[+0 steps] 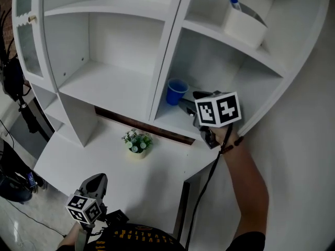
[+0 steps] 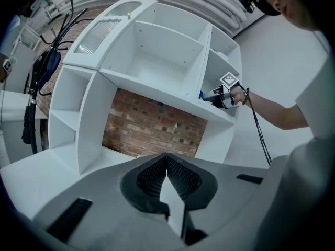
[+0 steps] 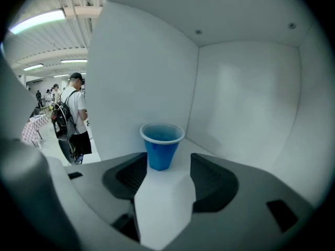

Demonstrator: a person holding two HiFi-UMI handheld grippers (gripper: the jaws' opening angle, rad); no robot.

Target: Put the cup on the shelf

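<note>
A blue cup (image 1: pixel 176 91) stands upright on the lower right shelf (image 1: pixel 172 120) of the white unit, close to the left divider. In the right gripper view the cup (image 3: pixel 161 145) sits just beyond my jaw tips, free of both. My right gripper (image 1: pixel 185 105) is open inside that compartment and holds nothing; in its own view the right gripper (image 3: pixel 166 167) has a wide gap between its jaws. My left gripper (image 1: pixel 96 182) hangs low near the desk's front edge, and its own view shows the left gripper (image 2: pixel 166 162) shut and empty. From there the right gripper (image 2: pixel 224 93) shows far off at the shelf.
A small potted plant (image 1: pixel 137 141) sits on the white desk (image 1: pixel 78 161) below the shelves. A white holder with a blue pen (image 1: pixel 244 22) stands on the shelf above. A cable (image 1: pixel 205 187) hangs from the right gripper. A person with a backpack (image 3: pixel 73 120) stands far left.
</note>
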